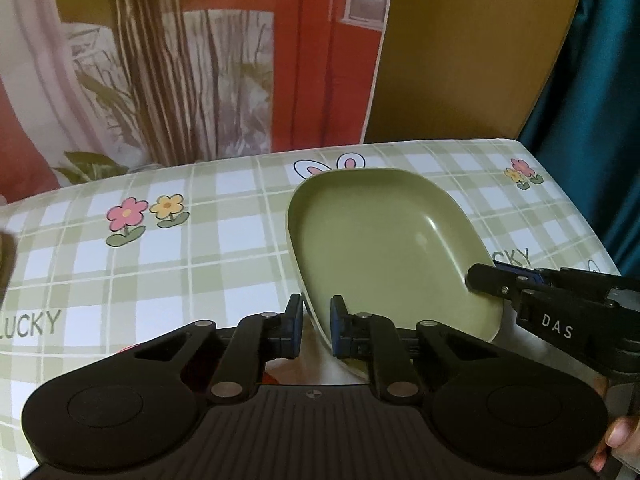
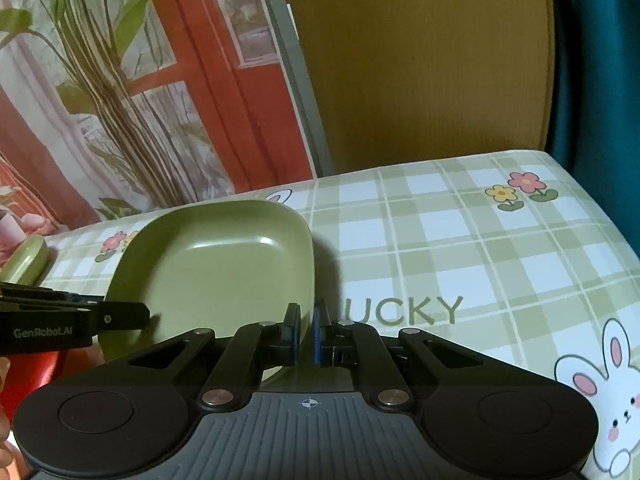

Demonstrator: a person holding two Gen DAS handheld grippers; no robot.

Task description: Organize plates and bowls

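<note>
**While both grippers hold it, keep that plate level**

Since the left gripper (image 1: 316, 330) and right gripper (image 2: 306, 334) each pinch a rim of the green plate (image 1: 380, 248), move them together so it doesn't twist. It's a glossy, squarish olive dish, empty, tilted up just over the checked tablecloth (image 1: 200, 264).

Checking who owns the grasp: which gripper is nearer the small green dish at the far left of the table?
Left. Both grippers straddle the rim of the big green plate: left gripper on its left side, toward the small green dish; right gripper on its right side, farther away.
</note>
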